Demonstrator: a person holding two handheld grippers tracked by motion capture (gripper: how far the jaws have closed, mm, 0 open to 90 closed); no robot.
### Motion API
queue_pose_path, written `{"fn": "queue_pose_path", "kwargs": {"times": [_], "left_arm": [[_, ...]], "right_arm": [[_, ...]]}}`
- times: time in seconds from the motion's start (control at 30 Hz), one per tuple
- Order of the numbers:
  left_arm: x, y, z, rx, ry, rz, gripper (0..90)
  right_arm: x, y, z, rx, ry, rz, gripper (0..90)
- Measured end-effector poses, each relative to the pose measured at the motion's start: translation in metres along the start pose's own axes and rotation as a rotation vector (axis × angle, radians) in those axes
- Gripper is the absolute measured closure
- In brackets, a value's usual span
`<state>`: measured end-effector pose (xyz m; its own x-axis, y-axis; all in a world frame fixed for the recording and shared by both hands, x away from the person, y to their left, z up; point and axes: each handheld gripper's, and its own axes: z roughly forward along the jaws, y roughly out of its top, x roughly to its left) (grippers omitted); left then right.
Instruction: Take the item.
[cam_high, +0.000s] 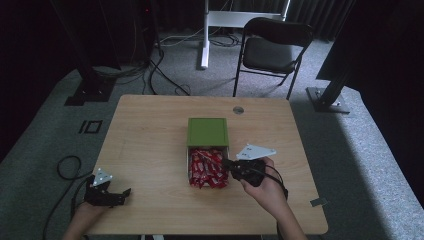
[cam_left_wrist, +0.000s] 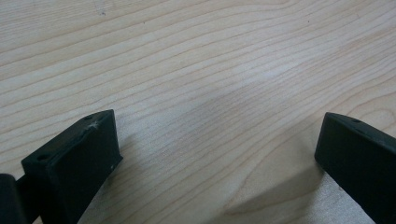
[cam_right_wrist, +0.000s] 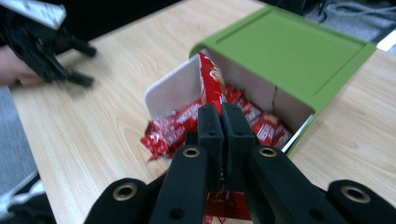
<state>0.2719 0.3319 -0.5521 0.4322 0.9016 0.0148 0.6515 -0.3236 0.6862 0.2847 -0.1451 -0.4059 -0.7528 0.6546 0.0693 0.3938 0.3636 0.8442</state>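
— Black jaws at the bottom of the right gripper view belong to the right gripper (cam_right_wrist: 222, 122); they stand pressed together on a red snack packet (cam_right_wrist: 211, 84), which rises between their tips toward the upper middle of the frame.

— And where does that packet sit against the box?

— It stands up over the white drawer (cam_right_wrist: 173, 88), which is pulled out of the green box (cam_right_wrist: 289, 44); more red packets (cam_right_wrist: 170, 130) lie heaped in the drawer, lower left of the held one; one or two spill over its near edge.

— What does the high view give?

— Centre of the frame: the green box (cam_high: 207, 131) on the wooden table (cam_high: 150, 145), the drawer open toward the bottom of the frame with the red packets (cam_high: 206, 170) inside; the right gripper (cam_high: 227, 163) reaches in from the right, its tips over the drawer's right edge; the held packet (cam_high: 207, 156) is a thin red strip lying across the heap; a hand (cam_high: 265, 187) grips the tool from the lower right.

— And the other side?

— Lower left of the high view, the left gripper (cam_high: 125, 192) rests near the table's front edge, well apart from the box; in the left gripper view its jaws are spread wide at the lower corners, nothing between them but bare wood grain; the left gripper (cam_right_wrist: 79, 60) also shows blurred at the upper left of the right gripper view.
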Motion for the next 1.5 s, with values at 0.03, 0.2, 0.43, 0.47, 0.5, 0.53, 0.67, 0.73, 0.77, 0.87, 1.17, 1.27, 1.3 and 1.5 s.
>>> {"fn": "queue_pose_path", "kwargs": {"times": [0.03,0.2,0.43,0.47,0.5,0.53,0.67,0.73,0.77,0.87,1.17,1.27,1.3,1.5], "left_arm": [[0.0,0.0,0.0,-0.001,0.0,0.0,0.6],[0.0,0.0,0.0,0.0,0.0,0.0,0.6],[0.0,0.0,0.0,0.0,0.0,0.0,0.6],[0.0,0.0,0.0,0.0,0.0,0.0,0.6],[0.0,0.0,0.0,0.001,0.0,0.0,0.6],[0.0,0.0,0.0,0.0,0.0,-0.001,0.6],[0.0,0.0,0.0,0.0,0.0,-0.001,0.6],[0.0,0.0,0.0,-0.001,0.0,0.0,0.6],[0.0,0.0,0.0,-0.001,0.001,0.0,0.6],[0.0,0.0,0.0,-0.001,0.0,-0.001,0.6],[0.0,0.0,0.0,0.0,0.0,0.0,0.6],[0.0,0.0,0.0,-0.001,0.0,-0.001,0.6],[0.0,0.0,0.0,0.0,0.0,-0.001,0.6],[0.0,0.0,0.0,-0.001,0.0,-0.001,0.6]], "right_arm": [[-0.001,0.0,-0.002,-0.005,-0.005,0.0,88.3],[-0.012,0.003,-0.017,-0.069,-0.048,0.028,88.3],[-0.028,0.003,-0.028,-0.125,-0.131,0.055,88.2],[-0.03,0.002,-0.028,-0.131,-0.145,0.061,88.3],[-0.033,0.001,-0.028,-0.154,-0.155,0.076,88.3],[-0.035,0.001,-0.028,-0.139,-0.164,0.081,88.2],[-0.046,-0.003,-0.026,-0.182,-0.227,0.115,88.3],[-0.052,-0.004,-0.024,-0.168,-0.255,0.127,88.2],[-0.056,-0.006,-0.023,-0.193,-0.272,0.139,88.2],[-0.066,-0.011,-0.017,-0.195,-0.317,0.161,88.1],[-0.092,-0.029,0.007,-0.191,-0.42,0.233,88.0],[-0.099,-0.035,0.016,-0.191,-0.433,0.264,87.9],[-0.1,-0.036,0.018,-0.189,-0.436,0.266,87.9],[-0.107,-0.046,0.034,-0.168,-0.472,0.288,87.9]]}}
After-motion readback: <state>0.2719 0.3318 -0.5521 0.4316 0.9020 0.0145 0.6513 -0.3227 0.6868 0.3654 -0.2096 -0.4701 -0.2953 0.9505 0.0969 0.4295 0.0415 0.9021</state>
